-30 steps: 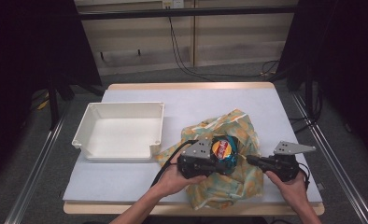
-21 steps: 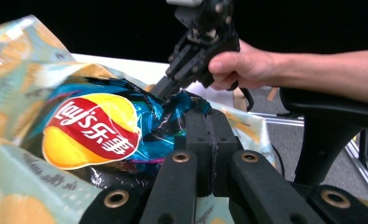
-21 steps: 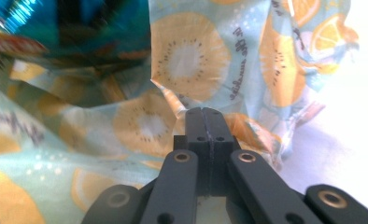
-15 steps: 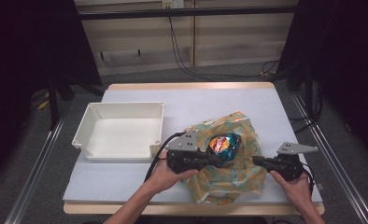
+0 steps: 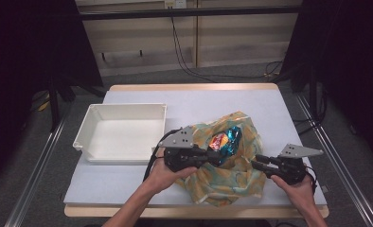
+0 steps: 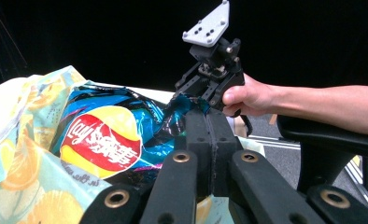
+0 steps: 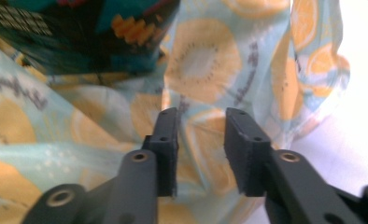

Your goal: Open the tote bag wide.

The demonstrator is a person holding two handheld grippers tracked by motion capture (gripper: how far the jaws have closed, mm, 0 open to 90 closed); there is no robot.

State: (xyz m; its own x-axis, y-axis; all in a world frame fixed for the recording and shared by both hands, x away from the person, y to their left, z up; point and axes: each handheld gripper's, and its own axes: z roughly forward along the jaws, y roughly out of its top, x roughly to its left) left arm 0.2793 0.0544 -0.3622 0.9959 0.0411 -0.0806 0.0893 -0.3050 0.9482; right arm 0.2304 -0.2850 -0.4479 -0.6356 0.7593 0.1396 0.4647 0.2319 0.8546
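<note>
At the desk's (image 5: pixel 128 189) near edge, the right hand-held gripper (image 5: pixel 261 163) sits released at the citrus-print cloth (image 5: pixel 232 177). Beside it, the left hand-held gripper (image 5: pixel 215 156) is clenched on the blue Lay's chip bag (image 5: pixel 226 140) resting atop that cloth. Farther left sits a white tray (image 5: pixel 123 135).

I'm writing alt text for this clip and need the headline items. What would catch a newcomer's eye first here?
The shiny blue chip bag with its red and yellow logo, lying on a crumpled lemon-print cloth at the table's near right. The left claw is shut on the bag's edge, while the right claw sits open at the cloth's right side. A white bin stands empty to the left.
</note>
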